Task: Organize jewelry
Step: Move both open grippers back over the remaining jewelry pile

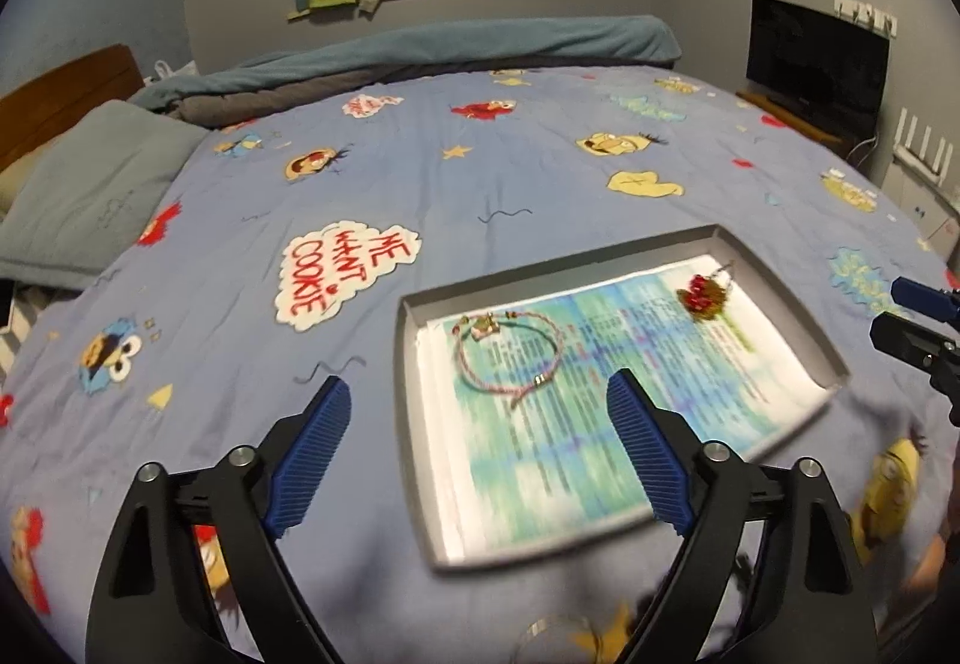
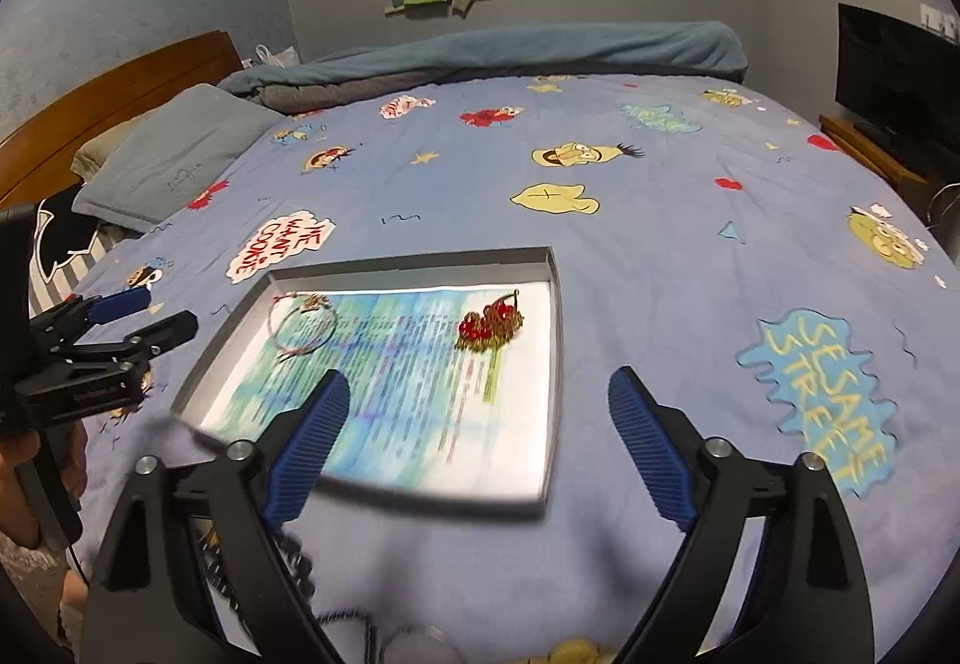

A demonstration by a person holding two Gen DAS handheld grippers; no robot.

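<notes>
Both tools stand wide open and hold nothing: the left tool (image 1: 480, 448) and right tool (image 2: 480, 448) hover above the bed (image 1: 540, 172). In the grey tray (image 1: 414, 424) lie a pink bracelet (image 1: 510, 358) at left and red earrings (image 1: 702, 295) at far right.

A pink cord bracelet (image 1: 509, 358) is laid flat in a shallow grey tray (image 1: 414, 400) on the bed. A red beaded, gold-fringed ornament (image 1: 702, 295) is laid well apart from it, toward the tray's far corner.

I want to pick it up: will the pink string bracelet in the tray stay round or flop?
The pink string bracelet probably flops: it looks like thin cord lying loosely. Likely very light. Its small charm may dangle.
</notes>
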